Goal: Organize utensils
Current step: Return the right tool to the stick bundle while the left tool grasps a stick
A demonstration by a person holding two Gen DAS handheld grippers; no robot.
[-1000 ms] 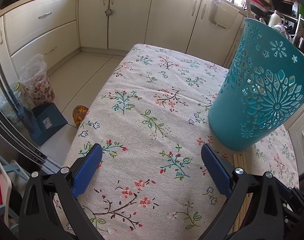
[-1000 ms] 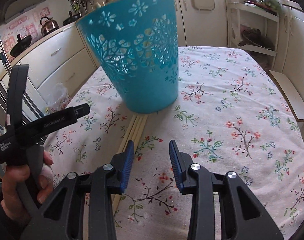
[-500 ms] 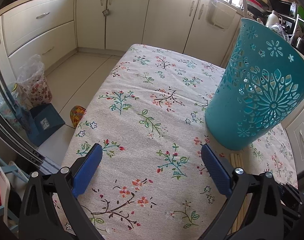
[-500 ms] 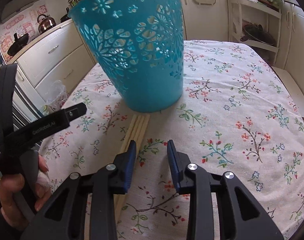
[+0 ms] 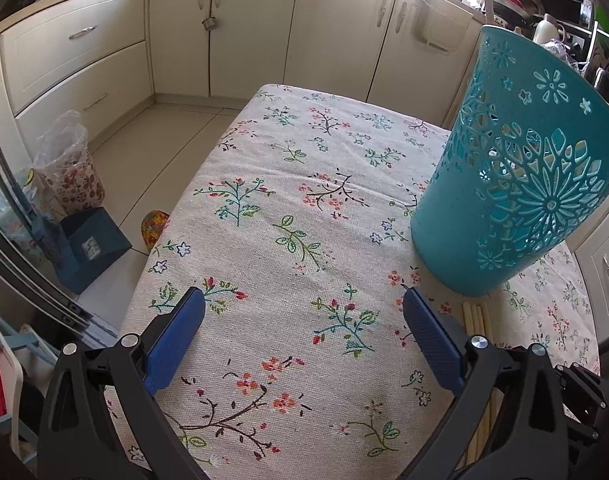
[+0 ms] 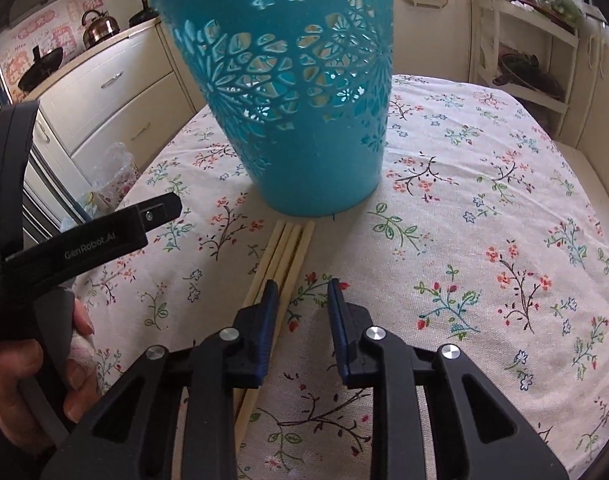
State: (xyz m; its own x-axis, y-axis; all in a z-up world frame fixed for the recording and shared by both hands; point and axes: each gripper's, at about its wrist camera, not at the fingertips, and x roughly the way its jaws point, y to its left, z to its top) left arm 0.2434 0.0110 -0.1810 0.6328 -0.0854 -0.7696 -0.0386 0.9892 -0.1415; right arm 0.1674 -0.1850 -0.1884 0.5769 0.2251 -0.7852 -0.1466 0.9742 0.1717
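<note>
A teal cut-out plastic basket (image 6: pixel 300 120) stands upright on the flowered tablecloth (image 6: pixel 484 208); it also shows at the right of the left wrist view (image 5: pixel 516 200). Several wooden chopsticks (image 6: pixel 288 248) lie side by side on the cloth, their far ends touching the basket's base. My right gripper (image 6: pixel 302 284) hovers over their near part with its jaws closing. Its left finger covers most of the sticks, and one stick runs just inside that finger; the pads press on nothing. My left gripper (image 5: pixel 304 296) stands wide open over bare cloth, left of the chopsticks (image 5: pixel 476 320).
A hand (image 6: pixel 36 360) holds the left gripper's black handle at the left of the right wrist view. Cream cabinets (image 5: pixel 256 32) ring the table. On the floor beyond the table's left edge are a bag (image 5: pixel 68 172) and a blue dustpan (image 5: pixel 92 248).
My right gripper's jaws have narrowed, and it has crept forward toward the basket and the chopsticks. The left gripper has stayed open and still.
</note>
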